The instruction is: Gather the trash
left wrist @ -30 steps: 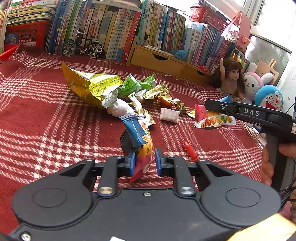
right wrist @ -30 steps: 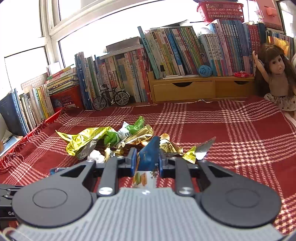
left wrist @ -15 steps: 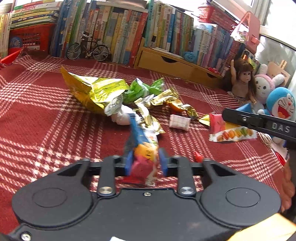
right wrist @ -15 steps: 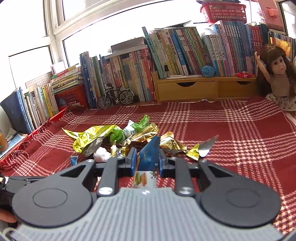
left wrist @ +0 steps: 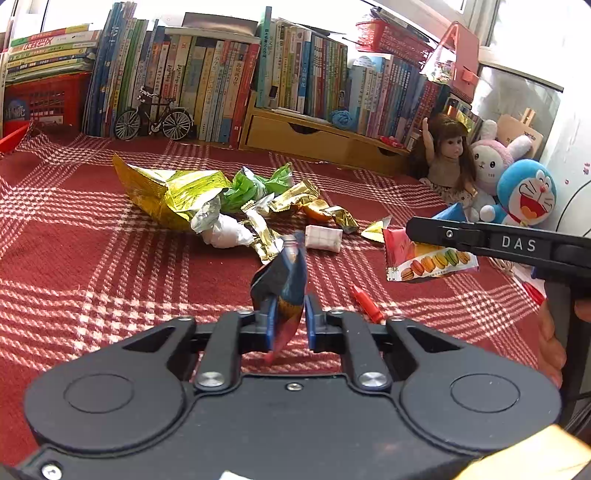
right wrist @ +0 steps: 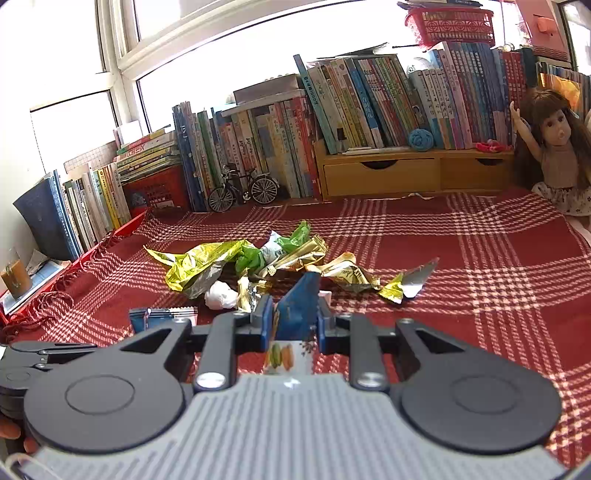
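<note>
The left gripper (left wrist: 288, 321) is nearly closed, its jaws pinching a dark blue snack wrapper (left wrist: 286, 280) that stands up between them, clear of the red checked cloth (left wrist: 74, 266); the right gripper (right wrist: 291, 321) is likewise almost closed on a macaron packet (left wrist: 430, 258), whose blue back fills the gap in its own view; the rest of the trash lies in a loose pile mid-cloth: a gold foil bag (left wrist: 166, 192), green wrappers (left wrist: 255, 184), a white wad (left wrist: 225, 234), a small white sweet (left wrist: 323, 238) and a red scrap (left wrist: 367, 304) nearer the left gripper; with both grippers full, the sensible move is probably to carry both wrappers off together, keeping the squeeze steady and the thin film away from the pile so nothing snags; no bin or bag shows in either view, so where they go I cannot tell; the red basket (right wrist: 450, 22) on top of the books looks empty, though its inside is poorly seen; the wooden drawers (right wrist: 380, 177) are closed
</note>
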Tool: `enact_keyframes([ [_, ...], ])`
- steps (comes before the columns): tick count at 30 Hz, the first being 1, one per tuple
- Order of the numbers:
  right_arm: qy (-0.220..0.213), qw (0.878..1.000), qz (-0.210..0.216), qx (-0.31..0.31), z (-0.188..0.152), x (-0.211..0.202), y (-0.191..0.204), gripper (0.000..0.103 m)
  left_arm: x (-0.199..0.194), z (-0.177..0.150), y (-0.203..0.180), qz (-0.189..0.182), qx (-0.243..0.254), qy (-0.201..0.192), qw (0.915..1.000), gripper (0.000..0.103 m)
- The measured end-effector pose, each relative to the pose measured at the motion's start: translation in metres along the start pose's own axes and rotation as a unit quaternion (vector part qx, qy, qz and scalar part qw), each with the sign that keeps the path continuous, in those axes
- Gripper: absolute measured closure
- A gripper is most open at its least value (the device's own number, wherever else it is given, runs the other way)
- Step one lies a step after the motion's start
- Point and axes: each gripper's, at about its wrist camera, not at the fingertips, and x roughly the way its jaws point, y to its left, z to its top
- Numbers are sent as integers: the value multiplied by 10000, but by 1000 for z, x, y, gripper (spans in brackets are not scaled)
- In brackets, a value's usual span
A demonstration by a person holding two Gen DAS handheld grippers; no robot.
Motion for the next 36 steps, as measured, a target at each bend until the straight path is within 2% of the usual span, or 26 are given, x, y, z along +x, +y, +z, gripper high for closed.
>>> enact_keyframes([
  [1, 7, 10000, -1, 11, -1, -1, 0, 75, -2, -2, -1, 41, 42, -6, 10000, 71],
  [3, 26, 10000, -2, 49, -2, -1, 0, 75, -7, -5, -1, 154, 88, -54, 9998, 56],
  [5, 51, 10000, -3, 80, -3, -1, -1, 75, -12, -7, -1, 262, 158, -162, 9994, 53],
  [7, 68, 9999, -2, 84, -5, 0, -2, 75, -16, -8, 0, 388, 235, -274, 9986, 40],
  [9, 91, 9999, 34, 102, -5, 0, -2, 75, -20, -9, 2, 438, 270, -364, 9980, 35],
  [11, 113, 9997, 142, 132, -5, 1, -1, 75, -23, -9, 4, 351, 276, -354, 9984, 34],
  [15, 170, 9984, 487, 251, -3, 4, 3, 75, -25, -8, 5, -173, 378, -97, 9991, 34],
  [18, 257, 9930, 1076, 422, -1, 7, 7, 74, -24, -12, -4, -359, 710, 30, 9968, 34],
  [22, 399, 9771, 2007, 581, 0, 11, 20, 74, -22, -22, -21, -335, 1278, 93, 9912, 34],
  [24, 531, 9721, 2227, 510, 1, 16, 30, 74, -23, -26, -27, -309, 1459, 89, 9888, 34],
  [28, 882, 9748, 2044, 112, -5, 34, 49, 74, -26, -29, -28, -358, 1504, 131, 9879, 34],
  [32, 1040, 9751, 1951, 160, -8, 46, 52, 74, -35, -28, -26, -384, 1580, 67, 9867, 34],
  [34, 1069, 9759, 1900, 111, -9, 48, 52, 74, -40, -28, -26, -261, 1658, -54, 9858, 26],
  [36, 1104, 9761, 1873, 70, -10, 50, 53, 74, -46, -27, -25, -152, 1723, -217, 9847, 23],
])
